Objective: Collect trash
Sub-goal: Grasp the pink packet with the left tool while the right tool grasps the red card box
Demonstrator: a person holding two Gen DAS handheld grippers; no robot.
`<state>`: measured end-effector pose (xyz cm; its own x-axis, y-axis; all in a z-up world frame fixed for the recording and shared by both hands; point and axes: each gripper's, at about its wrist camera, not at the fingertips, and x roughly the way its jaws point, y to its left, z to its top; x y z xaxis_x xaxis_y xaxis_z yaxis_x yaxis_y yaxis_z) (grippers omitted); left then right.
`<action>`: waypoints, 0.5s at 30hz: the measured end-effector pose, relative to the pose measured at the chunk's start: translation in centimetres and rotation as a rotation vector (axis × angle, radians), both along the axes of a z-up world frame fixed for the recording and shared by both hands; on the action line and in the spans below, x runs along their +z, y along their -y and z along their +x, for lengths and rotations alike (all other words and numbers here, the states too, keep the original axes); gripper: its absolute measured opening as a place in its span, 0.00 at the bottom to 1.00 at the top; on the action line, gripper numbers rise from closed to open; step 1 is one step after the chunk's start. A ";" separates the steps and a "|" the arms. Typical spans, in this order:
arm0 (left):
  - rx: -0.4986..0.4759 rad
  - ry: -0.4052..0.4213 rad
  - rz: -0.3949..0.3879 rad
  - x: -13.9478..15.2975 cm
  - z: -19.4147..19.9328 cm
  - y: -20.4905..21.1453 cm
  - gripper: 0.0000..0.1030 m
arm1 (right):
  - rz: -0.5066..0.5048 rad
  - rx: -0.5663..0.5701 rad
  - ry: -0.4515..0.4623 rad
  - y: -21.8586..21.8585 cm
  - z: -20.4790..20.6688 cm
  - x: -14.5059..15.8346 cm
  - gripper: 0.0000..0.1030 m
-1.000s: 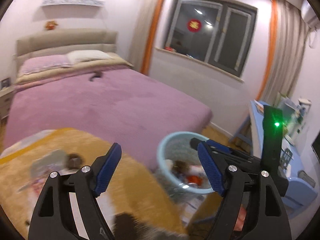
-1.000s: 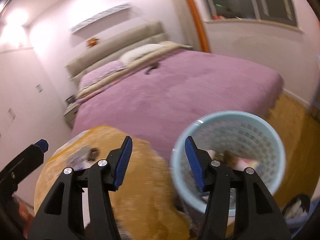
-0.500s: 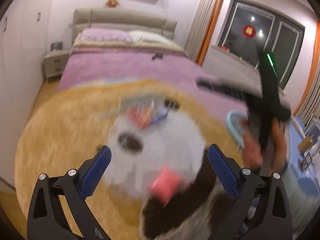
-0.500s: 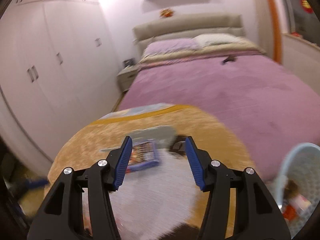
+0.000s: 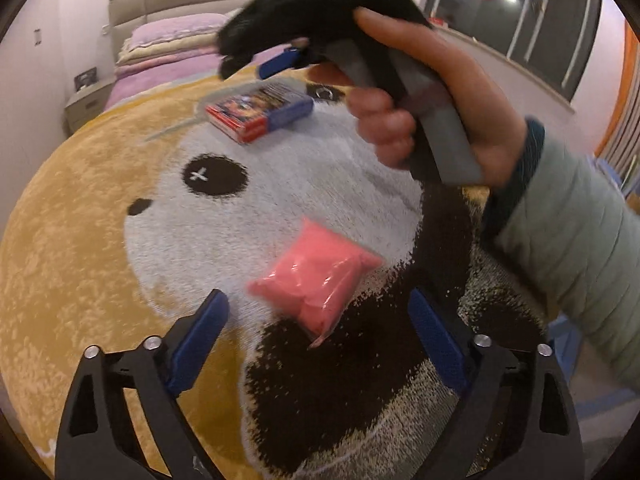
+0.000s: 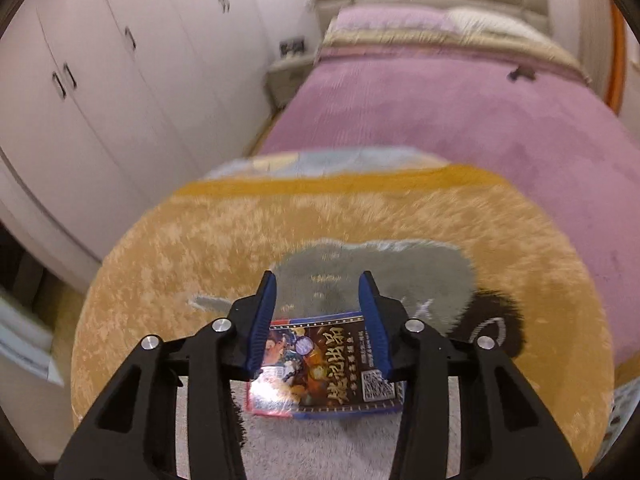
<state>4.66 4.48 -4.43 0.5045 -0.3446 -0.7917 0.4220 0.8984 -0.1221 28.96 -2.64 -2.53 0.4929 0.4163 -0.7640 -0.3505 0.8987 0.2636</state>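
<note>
A pink plastic packet (image 5: 316, 280) lies on the round yellow rug with an animal face (image 5: 80, 240). My left gripper (image 5: 316, 332) is open, its jaws on either side of and just short of the packet. A printed blue and red card box (image 5: 260, 110) lies farther back on the rug. It also shows in the right wrist view (image 6: 320, 368), where my right gripper (image 6: 318, 312) is open with its blue pads on either side of the box, just above it. In the left wrist view the right gripper (image 5: 276, 62) hangs over the box.
The bed with a purple cover (image 6: 460, 100) borders the rug (image 6: 200, 240) on the far side. White wardrobe doors (image 6: 100, 80) stand at the left. A nightstand (image 5: 86, 100) sits beside the bed. A window (image 5: 520, 20) is at the right.
Both grippers have swung away from the blue waste basket and come down over the rug. The left now frames the pink packet, the right frames the card box.
</note>
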 end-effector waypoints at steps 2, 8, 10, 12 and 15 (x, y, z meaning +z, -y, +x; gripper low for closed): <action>0.011 0.008 0.029 -0.1 0.2 0.4 0.74 | -0.030 0.011 -0.011 0.0 -0.1 -0.6 0.36; 0.080 0.022 0.061 0.2 1.7 -0.4 0.42 | -0.055 0.018 -0.047 2.0 -4.0 -0.9 0.36; 0.099 0.013 0.046 0.4 1.9 -1.0 0.37 | -0.020 -0.004 -0.061 3.3 -5.7 -1.2 0.36; 0.131 -0.002 0.012 0.5 2.1 -2.2 0.36 | 0.041 -0.011 -0.088 4.6 -7.5 -1.5 0.36; 0.180 -0.011 0.003 0.5 2.4 -3.6 0.36 | 0.086 0.009 -0.109 5.2 -9.8 -1.8 0.36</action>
